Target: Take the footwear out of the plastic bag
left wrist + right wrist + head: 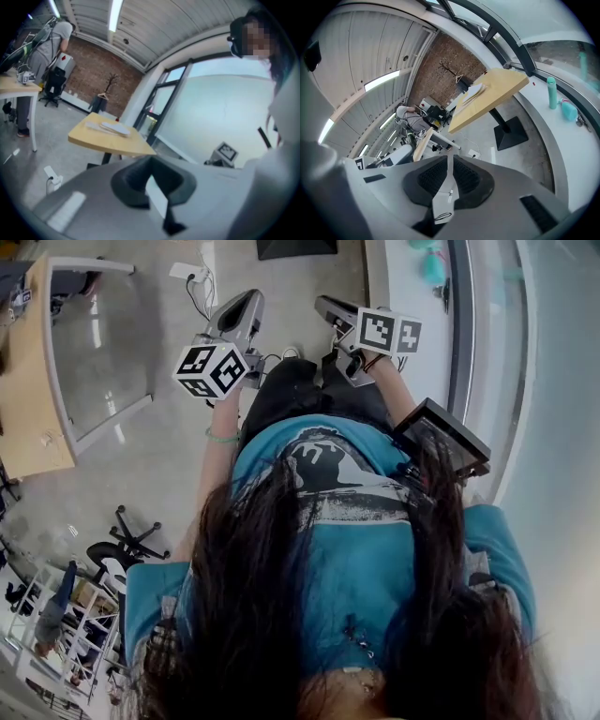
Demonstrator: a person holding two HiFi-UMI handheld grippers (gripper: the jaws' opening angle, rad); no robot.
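Observation:
No footwear and no plastic bag show in any view. In the head view both grippers are held out in front of the person's body, above the grey floor. My left gripper (246,298) sits beyond its marker cube (211,369), and my right gripper (323,304) sits beside its own cube (384,331). The left gripper view shows the left gripper (151,161) with its dark pads together and nothing held, aimed into the room. In the right gripper view the right gripper (450,159) also has its pads drawn together, with only a thin pale seam between them and nothing gripped.
A wooden table (28,409) with a white frame stands at the left. A power strip (187,271) lies on the floor ahead. A window ledge at the right carries a teal bottle (433,266). An office chair (127,540) stands behind at the left. Another person (56,42) stands far off.

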